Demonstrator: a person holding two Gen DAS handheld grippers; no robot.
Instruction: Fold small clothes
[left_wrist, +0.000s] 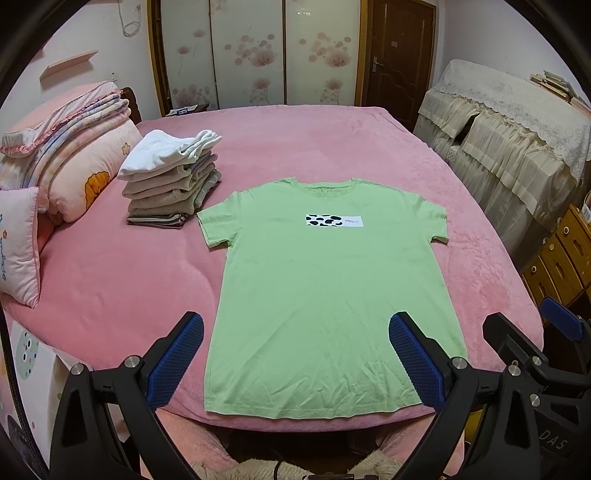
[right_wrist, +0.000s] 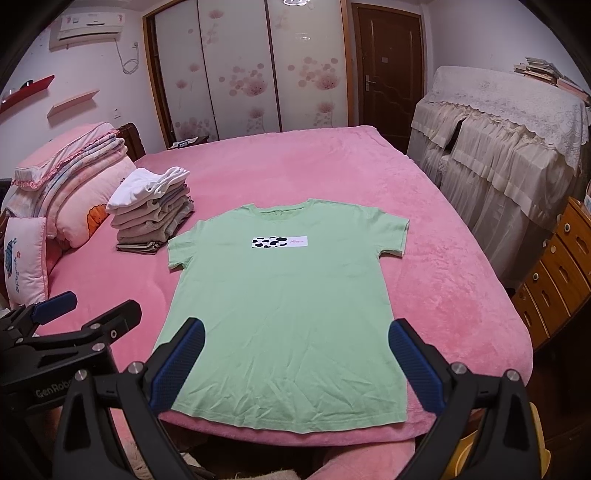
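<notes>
Green T-shirt (left_wrist: 317, 295) spread flat, front up, on pink bedspread (left_wrist: 110, 280); hem at the near bed edge, collar toward the far side. Cow-print patch (left_wrist: 334, 220) across the chest. Left gripper (left_wrist: 295, 354) above the hem, jaws spread wide, nothing held. Right gripper (right_wrist: 295, 358) likewise agape and empty, beside the left. Stack of folded clothes (left_wrist: 171, 181) just off the shirt's left sleeve. Pillows and quilts (left_wrist: 70, 147) beyond it. Wardrobe (left_wrist: 255, 51) along the far wall.
</notes>
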